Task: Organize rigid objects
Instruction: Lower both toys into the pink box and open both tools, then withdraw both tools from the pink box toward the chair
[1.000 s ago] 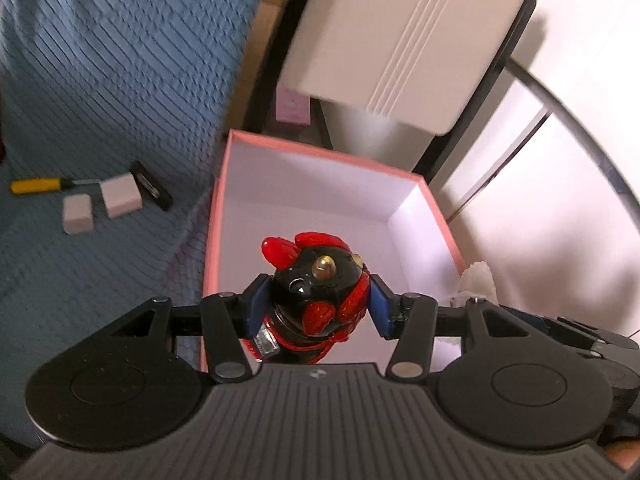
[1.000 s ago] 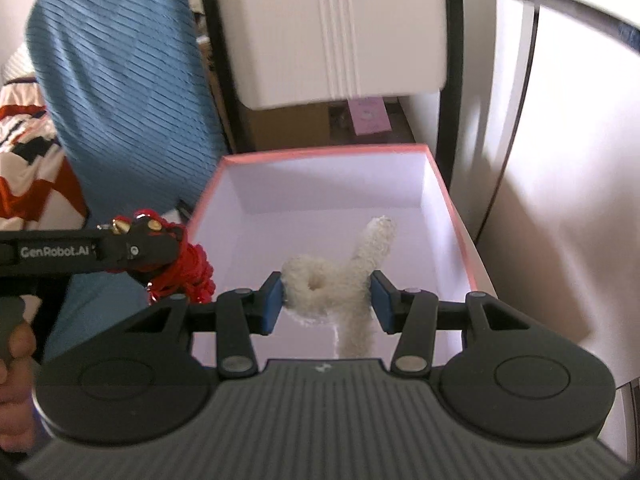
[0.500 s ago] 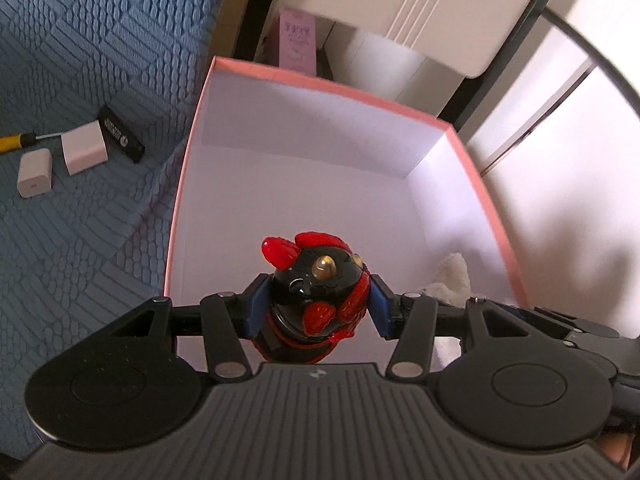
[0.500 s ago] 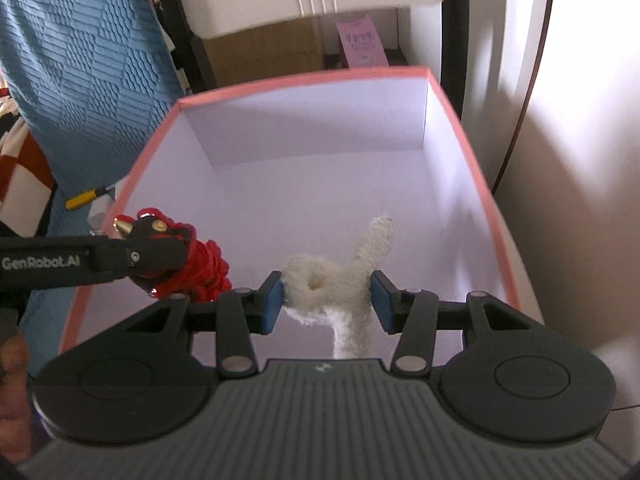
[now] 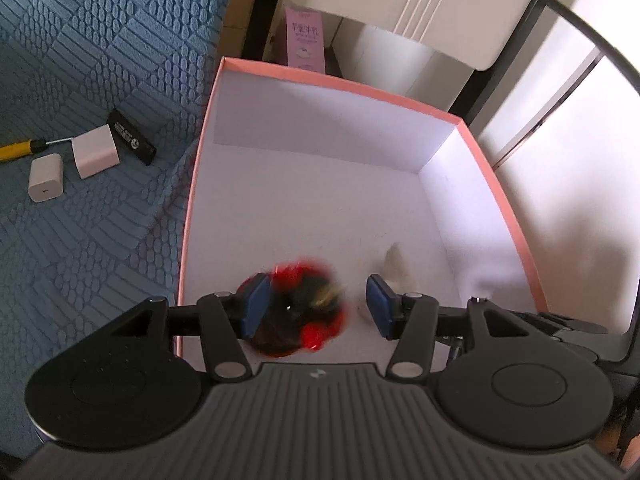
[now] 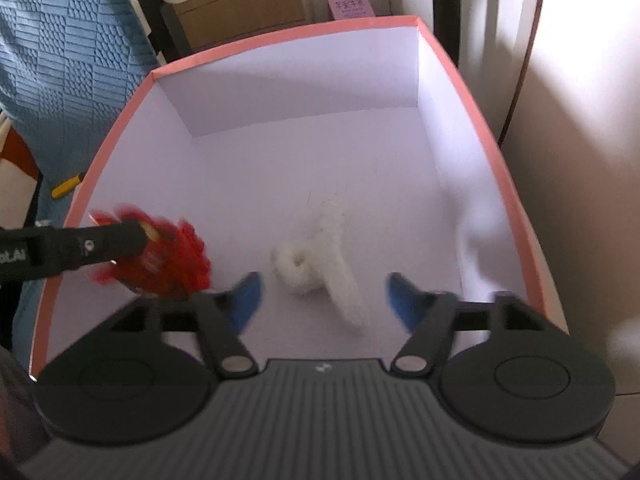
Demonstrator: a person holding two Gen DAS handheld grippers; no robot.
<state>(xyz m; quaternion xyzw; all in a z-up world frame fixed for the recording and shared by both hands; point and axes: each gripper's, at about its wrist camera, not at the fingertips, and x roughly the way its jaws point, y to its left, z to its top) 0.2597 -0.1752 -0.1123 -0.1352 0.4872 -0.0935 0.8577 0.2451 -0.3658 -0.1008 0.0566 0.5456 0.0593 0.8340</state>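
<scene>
A pink-rimmed box (image 5: pixel 460 119) with a white inside lies below both grippers; it also shows in the right wrist view (image 6: pixel 516 208). My left gripper (image 5: pixel 316 306) is open over its near left corner. The red and black toy figure (image 5: pixel 302 312) is blurred between the open jaws, loose from the pads. In the right wrist view it (image 6: pixel 172 264) hangs at the left gripper's tip. My right gripper (image 6: pixel 322 294) is open. The white fuzzy toy (image 6: pixel 320 256) is free of it, low in the box; its tip shows in the left wrist view (image 5: pixel 394 260).
On the blue textured cover (image 5: pixel 80 60) left of the box lie two white charger blocks (image 5: pixel 96 151), a black stick-shaped device (image 5: pixel 132 136) and a yellow-handled screwdriver (image 5: pixel 16 150). A pink carton (image 5: pixel 306 42) and a white appliance (image 5: pixel 420 0) stand behind the box.
Both grippers have opened over the box. The red and black figure and the white fuzzy toy have come loose from the pads and are dropping inside. The box looks closer.
</scene>
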